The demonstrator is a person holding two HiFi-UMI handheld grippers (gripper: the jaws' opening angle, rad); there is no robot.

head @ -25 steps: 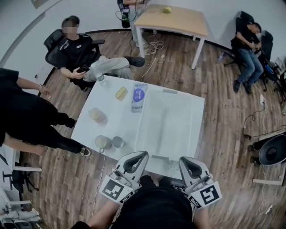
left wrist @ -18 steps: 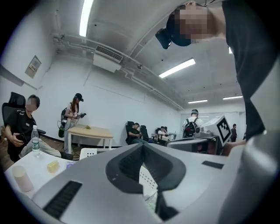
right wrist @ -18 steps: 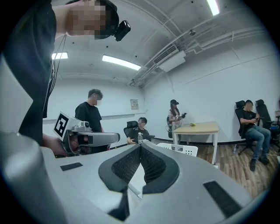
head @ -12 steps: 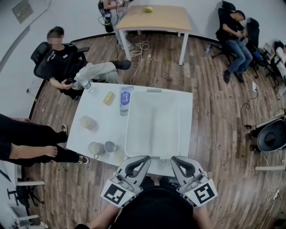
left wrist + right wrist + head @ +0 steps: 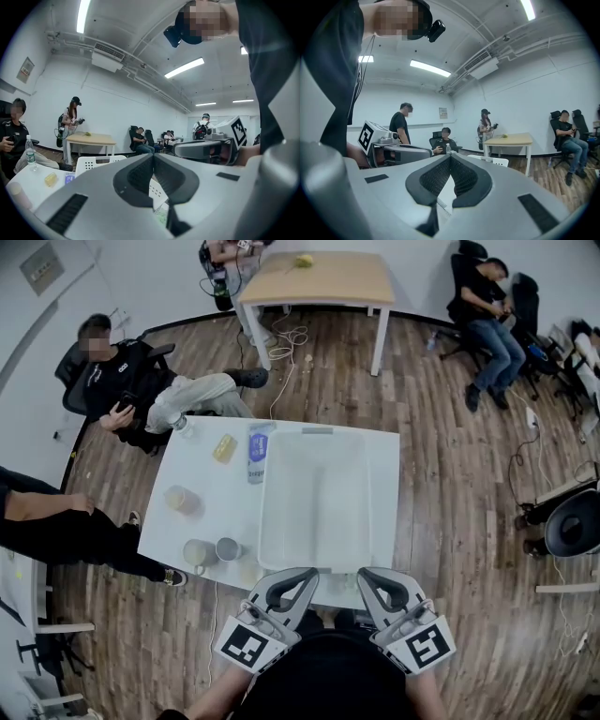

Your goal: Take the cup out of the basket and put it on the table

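Observation:
A long white basket [image 5: 319,498] lies on the white table [image 5: 211,488]; I cannot make out a cup inside it. Left of the basket stand a pale cup [image 5: 197,552], a metal cup [image 5: 228,548] and another pale cup [image 5: 178,498]. My left gripper [image 5: 305,573] and right gripper [image 5: 361,575] hover side by side at the table's near edge, just short of the basket's near end. Both are shut with nothing between their jaws, as the left gripper [image 5: 153,154] and right gripper [image 5: 450,156] views show. A pale greenish thing [image 5: 161,215] shows below the left jaws.
A blue packet [image 5: 258,453], a yellow item [image 5: 224,448] and a bottle [image 5: 183,425] sit at the table's far left. A seated person [image 5: 122,395] is beyond that corner and another person [image 5: 56,526] stands at the left. A wooden table [image 5: 314,277] stands farther back.
The head view has swung, so the table now sits further left and higher. The grippers have drawn slightly closer together and stay shut. The person at the left has shifted.

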